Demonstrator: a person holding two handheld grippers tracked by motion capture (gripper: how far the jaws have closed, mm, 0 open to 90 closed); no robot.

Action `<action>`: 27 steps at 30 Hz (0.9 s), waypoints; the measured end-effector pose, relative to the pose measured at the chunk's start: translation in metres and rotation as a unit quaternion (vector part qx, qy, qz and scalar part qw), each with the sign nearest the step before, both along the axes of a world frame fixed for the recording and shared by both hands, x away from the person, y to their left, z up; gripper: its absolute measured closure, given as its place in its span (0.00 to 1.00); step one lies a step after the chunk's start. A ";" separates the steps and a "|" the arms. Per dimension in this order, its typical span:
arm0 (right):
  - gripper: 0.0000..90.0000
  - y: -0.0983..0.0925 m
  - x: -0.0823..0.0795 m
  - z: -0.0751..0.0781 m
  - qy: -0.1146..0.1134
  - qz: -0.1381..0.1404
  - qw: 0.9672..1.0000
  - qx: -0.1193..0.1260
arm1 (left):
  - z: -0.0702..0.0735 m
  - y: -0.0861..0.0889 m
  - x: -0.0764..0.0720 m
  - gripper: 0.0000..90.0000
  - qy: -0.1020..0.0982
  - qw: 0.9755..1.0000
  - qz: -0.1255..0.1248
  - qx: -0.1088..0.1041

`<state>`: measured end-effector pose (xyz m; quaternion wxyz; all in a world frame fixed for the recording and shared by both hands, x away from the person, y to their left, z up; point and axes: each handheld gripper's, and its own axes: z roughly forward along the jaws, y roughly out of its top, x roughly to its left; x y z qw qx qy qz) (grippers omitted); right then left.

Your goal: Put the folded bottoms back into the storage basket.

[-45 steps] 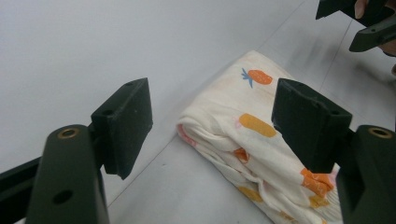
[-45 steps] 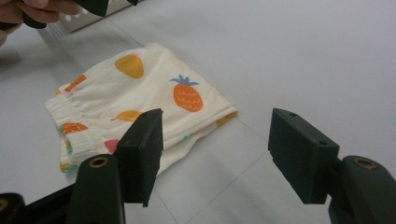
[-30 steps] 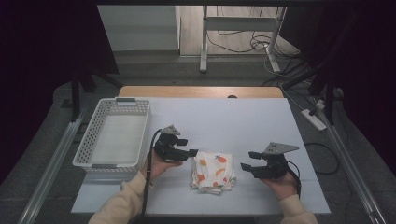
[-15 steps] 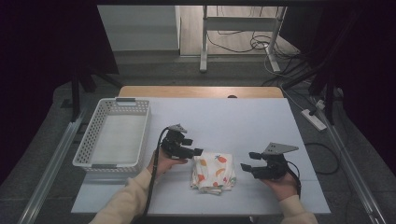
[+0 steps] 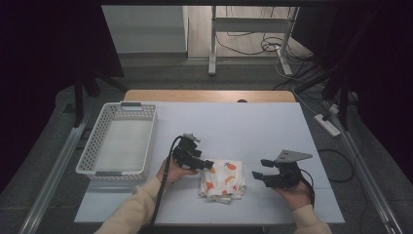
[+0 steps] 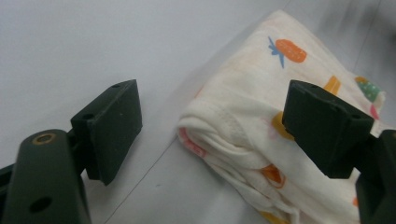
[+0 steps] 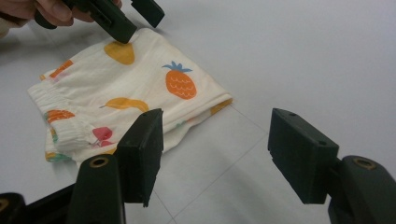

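Two grippers are flanking the folded cloth lying near-centre on the table: the left gripper, jaws just opening wider, straddling its left corner; the right gripper hovering apart, empty.

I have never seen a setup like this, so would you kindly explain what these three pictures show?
A person at a table holds a two-jaw hand tool in each hand. The high view looks down from above; the other two come from cameras riding on each tool, looking along its black jaws. A folded fruit-print cloth lies between the hands, with a white basket at the left. The left gripper, whose jaws have just been opening, straddles the cloth's corner. The right gripper hangs open beside it. Nothing is held.
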<state>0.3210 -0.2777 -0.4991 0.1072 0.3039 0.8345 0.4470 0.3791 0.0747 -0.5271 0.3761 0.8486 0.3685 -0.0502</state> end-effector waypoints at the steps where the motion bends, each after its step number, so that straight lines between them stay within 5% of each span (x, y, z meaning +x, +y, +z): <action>1: 0.40 0.000 0.000 0.000 0.000 0.000 1.000 0.000 | -0.001 0.000 0.000 0.22 0.002 1.000 0.000 0.001; 16: 0.40 -0.005 -0.005 0.001 -0.005 -0.011 1.000 0.003 | -0.004 -0.005 -0.004 0.30 0.020 1.000 -0.006 0.006; 27: 0.40 -0.005 -0.004 0.000 -0.004 -0.012 1.000 0.000 | -0.008 -0.007 -0.009 0.61 0.024 0.999 -0.025 -0.009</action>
